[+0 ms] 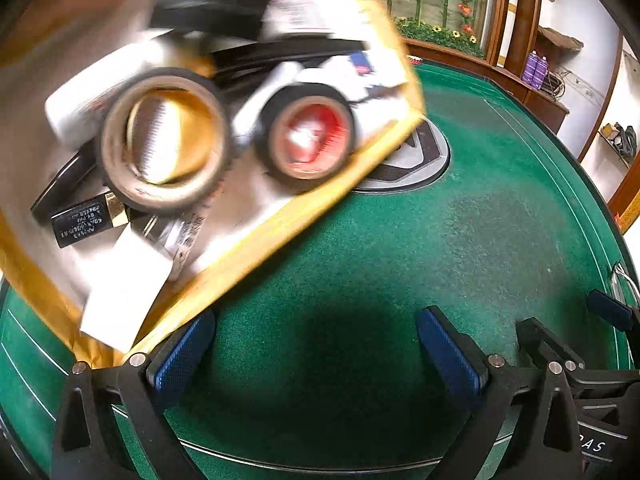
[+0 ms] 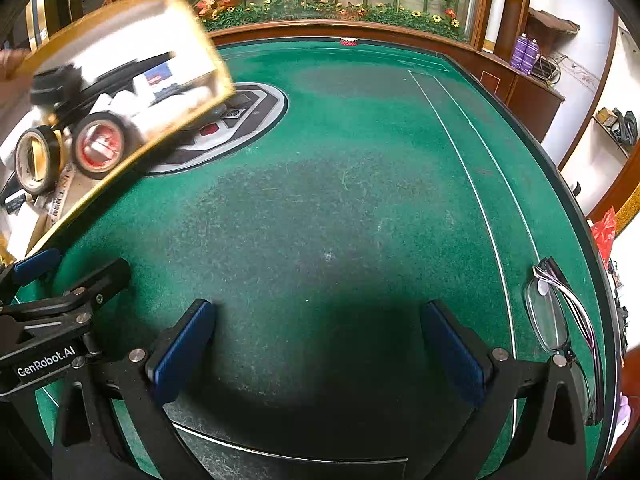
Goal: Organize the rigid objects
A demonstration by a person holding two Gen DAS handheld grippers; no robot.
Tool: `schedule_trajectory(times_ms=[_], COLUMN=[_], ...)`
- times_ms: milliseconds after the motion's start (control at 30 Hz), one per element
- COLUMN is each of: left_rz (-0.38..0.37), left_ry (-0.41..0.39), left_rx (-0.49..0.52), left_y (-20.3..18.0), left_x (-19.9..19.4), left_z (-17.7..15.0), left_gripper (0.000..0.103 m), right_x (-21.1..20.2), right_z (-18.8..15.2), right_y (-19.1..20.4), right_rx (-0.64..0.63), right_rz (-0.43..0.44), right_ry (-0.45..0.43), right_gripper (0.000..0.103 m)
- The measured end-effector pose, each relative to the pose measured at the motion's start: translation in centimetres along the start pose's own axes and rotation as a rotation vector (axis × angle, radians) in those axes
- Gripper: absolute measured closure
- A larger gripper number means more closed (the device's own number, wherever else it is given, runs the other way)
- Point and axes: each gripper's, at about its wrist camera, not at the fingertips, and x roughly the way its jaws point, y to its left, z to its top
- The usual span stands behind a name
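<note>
A gold-rimmed box (image 1: 304, 216) is tilted and blurred above the green table (image 1: 440, 248), up and left of my open, empty left gripper (image 1: 316, 344). Inside lie a black tape roll with a tan core (image 1: 166, 140), a black tape roll with a red core (image 1: 308, 136), a small black-and-gold case (image 1: 86, 220), white items and black cables. The right wrist view shows the same box (image 2: 132, 152) at far left, both tape rolls (image 2: 98, 144), and my left gripper's body (image 2: 48, 320). My right gripper (image 2: 318, 344) is open and empty over bare felt. A pair of glasses (image 2: 556, 320) lies to its right.
A grey oval control panel (image 2: 240, 120) is set in the table's middle, partly under the box. A wooden rail (image 2: 360, 26) and planters with artificial flowers (image 2: 320, 0) stand behind. Two purple bottles (image 2: 526, 54) sit on a cabinet at right. A red bag (image 2: 604, 232) lies beyond the right edge.
</note>
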Motion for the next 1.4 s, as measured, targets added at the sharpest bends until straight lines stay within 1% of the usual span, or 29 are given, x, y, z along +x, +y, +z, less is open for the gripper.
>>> schedule_trajectory(times_ms=[467, 500, 733, 1367, 1400], left_rz=[-0.004, -0.005, -0.005, -0.004, -0.005], left_ry=[0.001, 0.003, 0.001, 0.000, 0.000], left_rx=[0.000, 0.000, 0.000, 0.000, -0.001], left_y=[0.1, 0.1, 0.2, 0.1, 0.7], left_x=[0.5, 0.6, 1.1, 1.3, 1.1], left_z=[0.2, 0.1, -0.1, -0.5, -0.3], left_gripper=[0.000, 0.000, 0.000, 0.000, 0.000], right_x=[0.1, 0.6, 1.1, 0.6, 0.6], right_z=[-0.1, 0.2, 0.0, 0.2, 0.2], right_y=[0.2, 0.3, 0.0, 0.0, 0.0], right_rx=[0.000, 0.001, 0.000, -0.002, -0.002], right_rz=[0.000, 0.000, 0.002, 0.001, 0.000], right_ry=[-0.001, -0.004, -0.001, -0.002, -0.002], right_gripper=[0.000, 0.000, 0.000, 0.000, 0.000])
